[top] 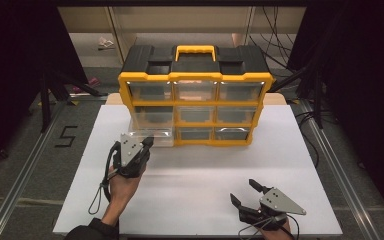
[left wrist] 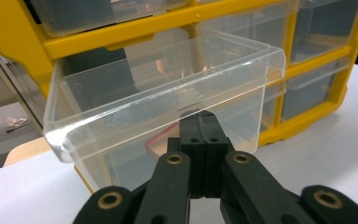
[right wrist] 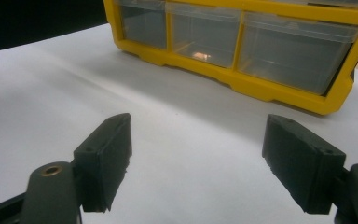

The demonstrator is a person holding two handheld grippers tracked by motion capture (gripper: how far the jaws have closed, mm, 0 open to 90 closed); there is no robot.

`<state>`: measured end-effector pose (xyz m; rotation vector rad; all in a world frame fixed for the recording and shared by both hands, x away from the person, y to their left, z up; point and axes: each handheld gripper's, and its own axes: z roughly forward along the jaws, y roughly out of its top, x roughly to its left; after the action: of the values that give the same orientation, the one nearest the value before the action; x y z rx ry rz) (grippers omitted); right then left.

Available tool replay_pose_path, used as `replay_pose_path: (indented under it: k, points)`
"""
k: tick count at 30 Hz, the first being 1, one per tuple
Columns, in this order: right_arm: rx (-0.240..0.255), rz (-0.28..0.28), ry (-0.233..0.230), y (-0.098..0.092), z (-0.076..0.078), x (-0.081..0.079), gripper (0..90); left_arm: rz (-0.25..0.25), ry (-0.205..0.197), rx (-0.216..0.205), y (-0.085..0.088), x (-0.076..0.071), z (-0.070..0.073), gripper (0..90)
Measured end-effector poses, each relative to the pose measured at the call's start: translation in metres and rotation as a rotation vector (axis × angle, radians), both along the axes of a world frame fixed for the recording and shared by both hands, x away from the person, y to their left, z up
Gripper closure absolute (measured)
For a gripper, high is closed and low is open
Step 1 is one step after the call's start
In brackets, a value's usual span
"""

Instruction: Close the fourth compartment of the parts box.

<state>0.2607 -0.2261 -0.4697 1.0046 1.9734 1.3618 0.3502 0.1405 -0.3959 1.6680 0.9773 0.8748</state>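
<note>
Drawer (left wrist: 168,93): clear glossy plastic, smooth. Organizer frame (top: 125,95): yellow plastic w/ slight sheen. Left gripper (left wrist: 199,122) jaws: matt black plastic. Table (top: 205,165): matt white.

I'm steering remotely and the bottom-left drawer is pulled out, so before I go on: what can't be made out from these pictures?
- Pulled-out drawer, left gripper view: contents unclear; the shut left gripper covers its front, and whether it touches the drawer can't be told.
- Same drawer, high view: too small and glary to read.
- Organizer, right gripper view: upper rows cut off by the top edge.
- Right gripper, high view: hand cut by the bottom edge.
</note>
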Motion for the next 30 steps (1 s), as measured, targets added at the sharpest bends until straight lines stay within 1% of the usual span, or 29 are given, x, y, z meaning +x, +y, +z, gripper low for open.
replay_pose_path:
  k: [13, 30]
  points:
    - [0.001, -0.001, -0.002, 0.0, 0.0, 0.0, 24.8, 0.01, 0.003, -0.011, -0.001, 0.012, 0.001, 90.0]
    - [0.0, -0.001, -0.002, 0.0, 0.0, 0.0, 24.8, 0.019, 0.002, -0.017, -0.001, 0.021, 0.001, 90.0]
